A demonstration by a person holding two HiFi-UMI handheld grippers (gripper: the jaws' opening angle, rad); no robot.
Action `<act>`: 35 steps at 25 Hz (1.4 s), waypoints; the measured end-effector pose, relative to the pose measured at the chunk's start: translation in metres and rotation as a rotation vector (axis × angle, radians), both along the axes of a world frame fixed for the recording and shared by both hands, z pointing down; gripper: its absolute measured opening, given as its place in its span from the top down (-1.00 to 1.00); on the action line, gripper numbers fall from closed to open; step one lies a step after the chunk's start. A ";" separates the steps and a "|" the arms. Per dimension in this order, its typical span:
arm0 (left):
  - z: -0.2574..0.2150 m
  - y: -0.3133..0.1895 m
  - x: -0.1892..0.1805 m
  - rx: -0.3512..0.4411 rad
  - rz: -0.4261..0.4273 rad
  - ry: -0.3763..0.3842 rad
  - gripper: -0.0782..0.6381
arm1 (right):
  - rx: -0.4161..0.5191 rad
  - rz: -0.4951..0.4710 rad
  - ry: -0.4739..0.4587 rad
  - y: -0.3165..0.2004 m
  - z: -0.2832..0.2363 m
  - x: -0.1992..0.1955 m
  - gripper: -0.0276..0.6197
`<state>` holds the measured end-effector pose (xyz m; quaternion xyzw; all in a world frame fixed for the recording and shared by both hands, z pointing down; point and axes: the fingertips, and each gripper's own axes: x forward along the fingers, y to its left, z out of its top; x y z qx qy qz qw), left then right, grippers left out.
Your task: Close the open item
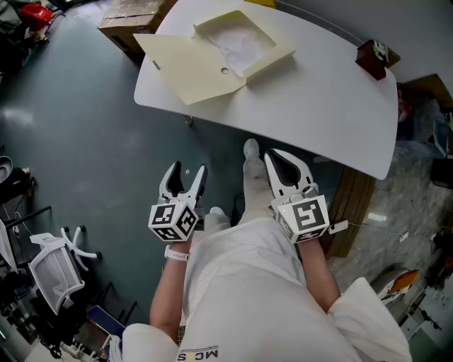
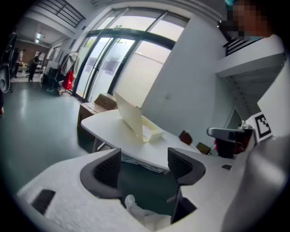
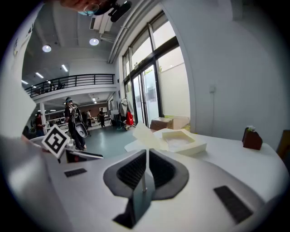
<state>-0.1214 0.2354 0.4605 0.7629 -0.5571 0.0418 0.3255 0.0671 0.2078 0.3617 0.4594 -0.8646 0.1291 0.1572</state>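
Left gripper (image 2: 144, 164) wide apart and empty, right gripper (image 3: 146, 168) jaws pressed together, open cream box (image 1: 216, 53) well ahead of both

Wht table (image 1: 304, 106) w/ open box (image 1: 212, 63), red block (image 1: 371, 60)

The person wears white clothes (image 1: 248, 283) and a white band (image 1: 177, 253) on the left wrist. The left gripper (image 1: 188, 174) and right gripper (image 1: 272, 158) are white with dark, bumpy pads (image 2: 108, 168). Each has a cube (image 1: 173, 220) with black and white squares.

The brown box (image 1: 127, 21) is partly hidden behind the table (image 1: 318, 106).
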 end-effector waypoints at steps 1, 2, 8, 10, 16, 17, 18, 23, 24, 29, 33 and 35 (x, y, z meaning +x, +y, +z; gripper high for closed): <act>-0.017 0.027 0.002 0.027 0.042 0.008 -0.10 | 0.007 0.013 -0.002 0.023 -0.006 -0.010 0.81; -0.035 0.053 0.004 0.053 0.078 0.014 -0.09 | 0.013 0.023 -0.003 0.047 -0.012 -0.020 0.82; -0.131 0.172 -0.008 0.169 0.153 -0.061 0.68 | 0.081 -0.028 0.008 0.154 -0.062 -0.066 0.86; -0.147 0.191 -0.005 0.171 0.179 -0.091 0.70 | 0.114 -0.046 0.010 0.173 -0.078 -0.072 0.87; -0.161 0.228 -0.011 0.154 0.187 -0.074 0.71 | 0.155 -0.098 0.008 0.212 -0.103 -0.092 0.87; -0.163 0.231 -0.013 0.159 0.185 -0.069 0.71 | 0.164 -0.098 0.009 0.216 -0.107 -0.094 0.87; -0.165 0.232 -0.014 0.163 0.188 -0.068 0.71 | 0.173 -0.089 0.009 0.220 -0.109 -0.095 0.87; -0.173 0.236 -0.019 0.202 0.212 -0.078 0.71 | 0.194 -0.041 -0.033 0.231 -0.112 -0.091 0.87; -0.176 0.235 -0.023 0.214 0.211 -0.083 0.71 | 0.201 -0.039 -0.032 0.231 -0.112 -0.093 0.86; -0.176 0.227 -0.046 0.219 0.185 -0.067 0.71 | 0.199 -0.021 -0.019 0.226 -0.108 -0.103 0.86; -0.174 0.207 -0.055 0.213 0.189 -0.057 0.71 | 0.191 -0.020 -0.013 0.208 -0.107 -0.110 0.87; -0.175 0.195 -0.059 0.216 0.188 -0.053 0.71 | 0.190 -0.026 -0.011 0.198 -0.108 -0.114 0.87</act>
